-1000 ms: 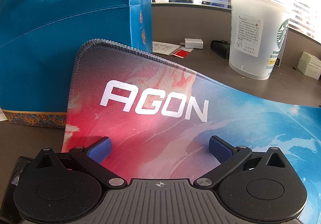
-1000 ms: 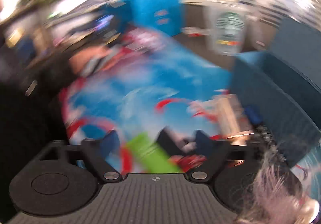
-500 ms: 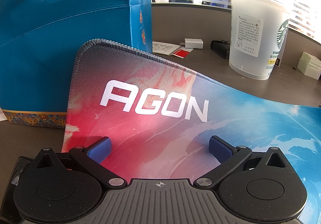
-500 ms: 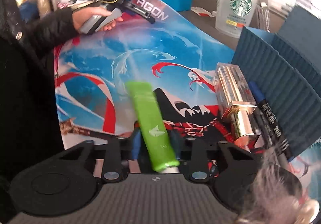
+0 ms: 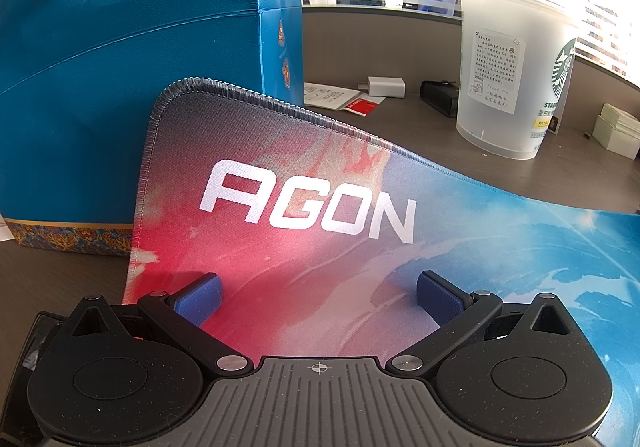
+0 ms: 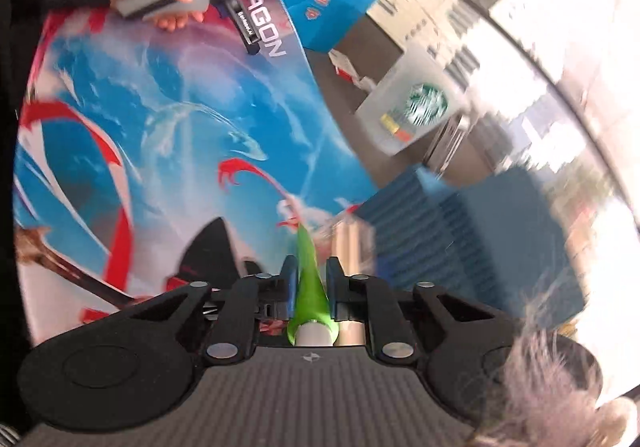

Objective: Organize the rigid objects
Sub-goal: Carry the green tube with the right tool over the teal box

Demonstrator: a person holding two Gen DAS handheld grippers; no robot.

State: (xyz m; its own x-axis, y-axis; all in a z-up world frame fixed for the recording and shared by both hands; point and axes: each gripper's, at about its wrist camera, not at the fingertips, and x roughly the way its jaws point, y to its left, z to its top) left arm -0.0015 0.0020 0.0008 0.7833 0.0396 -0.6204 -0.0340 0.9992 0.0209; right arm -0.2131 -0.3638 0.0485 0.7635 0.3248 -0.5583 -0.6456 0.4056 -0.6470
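Green tube point(image 6: 310, 283), white cap toward the camera, sits pinched between the blue pads of the right tongs point(image 6: 311, 277), whose jaws have just been closing on it; it is tilted over the printed mat point(image 6: 168, 135). Going left to right in the left wrist view: a blue gift bag point(image 5: 132, 67) stands at the mat's far corner, the left tongs point(image 5: 318, 293) hang wide open and empty over the mat near its AGON lettering point(image 5: 308, 207), and a frosted Starbucks cup point(image 5: 516, 75) stands on the worktop point(image 5: 420, 135) beyond. In the right wrist view a ribbed blue box point(image 6: 460, 231) lies right of the tube, blurred.
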